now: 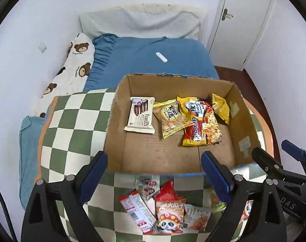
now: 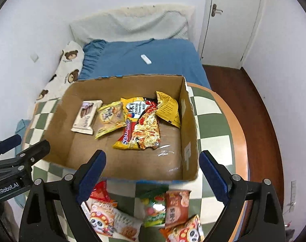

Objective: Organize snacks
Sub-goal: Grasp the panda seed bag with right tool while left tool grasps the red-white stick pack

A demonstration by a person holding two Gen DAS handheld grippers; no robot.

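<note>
A: Sitting open on the checkered table (image 1: pixel 72 119): cardboard box (image 1: pixel 193 80), with four packets lying along its far side.

B: Leftmost in there, lying flat, white Franzzi wafer pack (image 1: pixel 140 115). Just beside it, yellow biscuit bag (image 1: pixel 170 119), overlapping the red-and-yellow noodle packet (image 1: pixel 201 121). Leaning against the box's right wall, crumpled yellow pouch (image 1: pixel 220 109).

A: And waiting outside, heaped on the table right against the box's near wall: panda snack bag (image 1: pixel 169 215), red-and-white strip pack (image 1: pixel 136 209), orange cracker bag (image 1: pixel 196 214).

B: Showing more from the right wrist view: green candy bag (image 2: pixel 155 207), brown-orange packet (image 2: pixel 176 205) touching it, second panda bag (image 2: pixel 185 232) at the bottom edge.

A: Hovering over that pile, left tongs (image 1: pixel 155 179), spread wide, gripping nothing.

B: Hanging alongside, right tongs (image 2: pixel 153 179), likewise gaping wide and carrying nothing, fingers (image 2: pixel 92 171) framing the box's near wall.

A: Stretching behind the table: blue bed (image 1: pixel 153 56), small white remote (image 1: pixel 161 57) lying on it, bear-print pillow (image 1: pixel 76 68) resting along the wall.
</note>
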